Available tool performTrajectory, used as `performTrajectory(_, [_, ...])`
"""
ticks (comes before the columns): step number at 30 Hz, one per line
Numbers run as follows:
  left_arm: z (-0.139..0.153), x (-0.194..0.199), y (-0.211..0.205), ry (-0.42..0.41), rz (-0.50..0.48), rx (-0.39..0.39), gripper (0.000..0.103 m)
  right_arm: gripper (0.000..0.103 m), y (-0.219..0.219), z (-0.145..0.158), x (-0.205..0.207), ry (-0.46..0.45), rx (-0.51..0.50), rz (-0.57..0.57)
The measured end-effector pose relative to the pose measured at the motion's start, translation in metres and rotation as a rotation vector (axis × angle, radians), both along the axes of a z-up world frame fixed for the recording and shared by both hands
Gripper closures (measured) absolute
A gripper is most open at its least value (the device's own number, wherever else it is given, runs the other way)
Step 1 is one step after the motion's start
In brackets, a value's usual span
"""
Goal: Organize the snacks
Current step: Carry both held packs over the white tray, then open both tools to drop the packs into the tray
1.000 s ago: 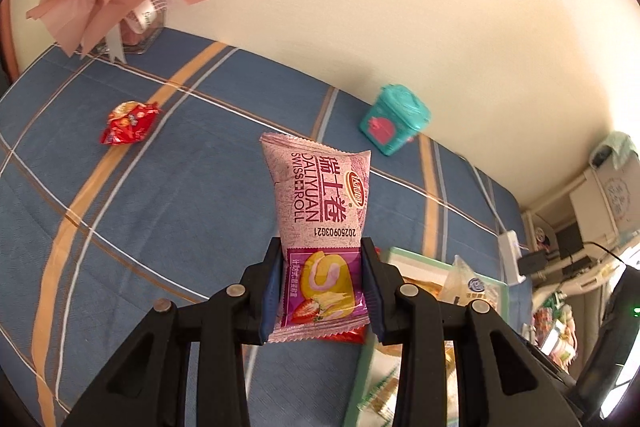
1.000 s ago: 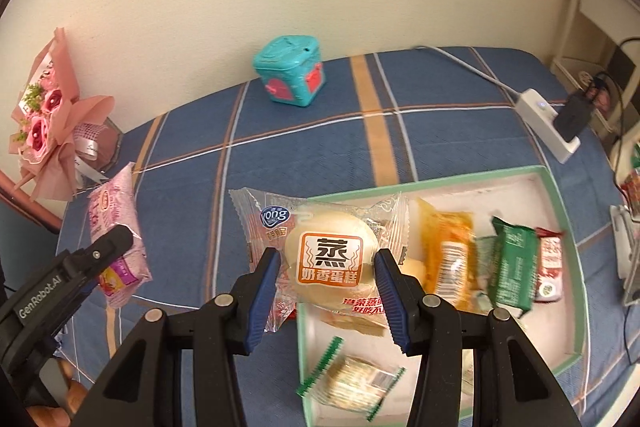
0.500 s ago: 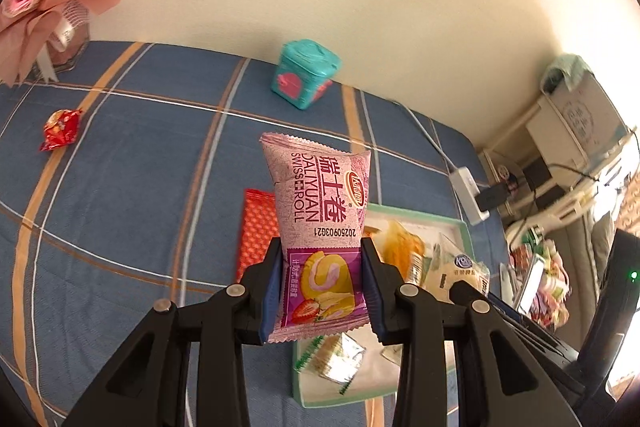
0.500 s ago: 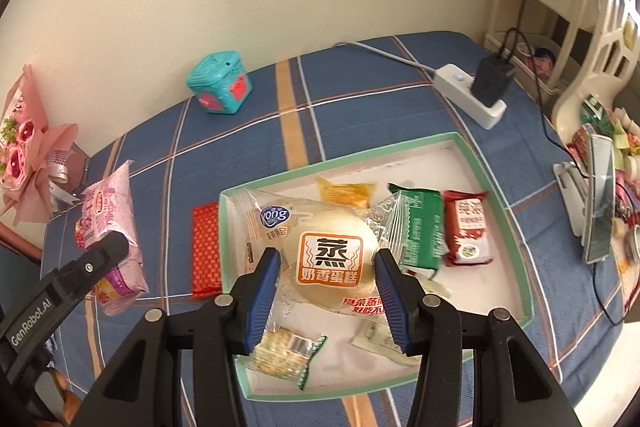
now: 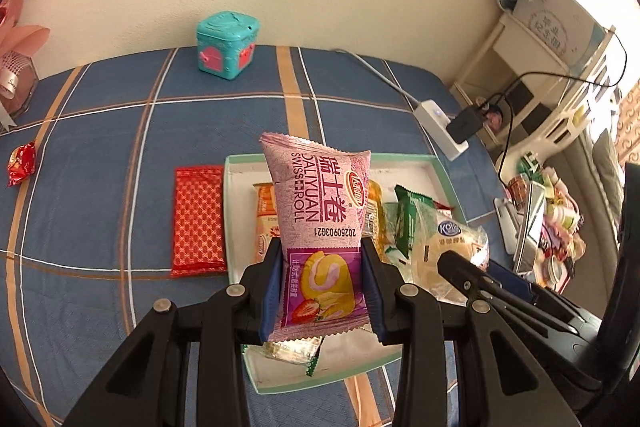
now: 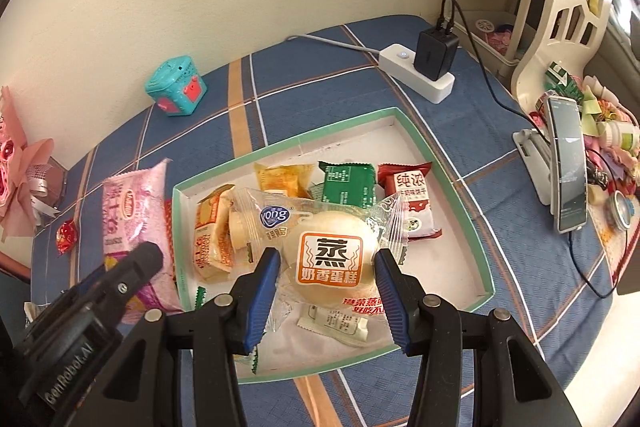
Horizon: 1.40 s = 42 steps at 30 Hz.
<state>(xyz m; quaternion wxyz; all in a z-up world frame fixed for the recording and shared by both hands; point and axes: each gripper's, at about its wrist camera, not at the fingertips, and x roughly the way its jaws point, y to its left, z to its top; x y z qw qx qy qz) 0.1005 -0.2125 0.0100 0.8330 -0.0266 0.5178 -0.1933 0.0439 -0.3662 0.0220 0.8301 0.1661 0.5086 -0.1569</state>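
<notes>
Here, both packets held above tray (image 6: 460, 187): left gripper (image 5: 322, 275) pinching pink roll packet (image 5: 320, 211), right gripper (image 6: 326, 291) pinching cake packet (image 6: 332, 255). Best lowered onto bare tray floor before release.

— What sits far beyond the jaws, by the wall?
— A teal toy box (image 5: 228, 45). Right of it, a white power strip (image 6: 416, 73) carrying a black charger (image 6: 435, 53).

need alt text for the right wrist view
The right gripper clamps a clear-wrapped round steamed cake above a green-rimmed white tray of snack packets on a blue plaid cloth; the left gripper holds a pink swiss roll packet beside it.
</notes>
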Motion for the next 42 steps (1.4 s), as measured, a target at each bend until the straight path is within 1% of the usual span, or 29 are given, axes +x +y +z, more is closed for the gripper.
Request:
performTrajectory(6, [-0.016, -0.003, -0.018, 0.022, -0.038, 0.060, 0.065, 0.051, -0.007, -0.015, 0.003, 0.045, 0.002, -0.008])
performTrajectory(9, [-0.023, -0.002, -0.022, 0.030, -0.049, 0.087, 0.065, 0.051, -0.009, -0.023, 0.005, 0.076, -0.016, -0.008])
performTrajectory(17, [-0.037, -0.003, -0.028, 0.047, -0.060, 0.139, 0.065, 0.050, -0.014, -0.037, 0.008, 0.128, -0.012, 0.005])
performTrajectory(21, [-0.045, -0.002, -0.029, 0.073, -0.058, 0.146, 0.065, 0.049, -0.016, -0.048, 0.010, 0.171, -0.004, 0.014])
performTrajectory(24, [-0.052, -0.001, -0.029, 0.103, -0.053, 0.145, 0.065, 0.048, -0.018, -0.049, 0.010, 0.170, 0.000, 0.013])
performTrajectory(29, [-0.058, 0.001, -0.025, 0.146, -0.033, 0.123, 0.064, 0.044, -0.021, -0.052, 0.011, 0.185, 0.001, 0.012])
performTrajectory(31, [-0.059, 0.001, -0.025, 0.151, -0.023, 0.127, 0.058, 0.043, -0.022, -0.052, 0.010, 0.186, 0.005, 0.010])
performTrajectory(33, [-0.060, 0.002, -0.023, 0.157, -0.007, 0.141, 0.053, 0.039, -0.023, -0.052, 0.011, 0.191, -0.002, 0.006])
performTrajectory(35, [-0.060, 0.003, -0.020, 0.167, 0.005, 0.136, 0.050, 0.030, -0.025, -0.052, 0.011, 0.202, -0.020, -0.001])
performTrajectory(37, [-0.059, 0.003, -0.016, 0.179, 0.015, 0.121, 0.046, 0.029, -0.027, -0.053, 0.010, 0.203, -0.017, -0.003])
performTrajectory(38, [-0.057, 0.003, -0.015, 0.179, 0.016, 0.122, 0.045, 0.029, -0.028, -0.053, 0.010, 0.203, -0.010, -0.003])
performTrajectory(39, [-0.055, 0.003, -0.015, 0.173, 0.018, 0.126, 0.042, 0.029, -0.028, -0.053, 0.010, 0.203, -0.004, -0.002])
performTrajectory(42, [-0.049, 0.003, -0.012, 0.157, 0.026, 0.119, 0.035, 0.023, -0.029, -0.053, 0.009, 0.205, -0.011, -0.006])
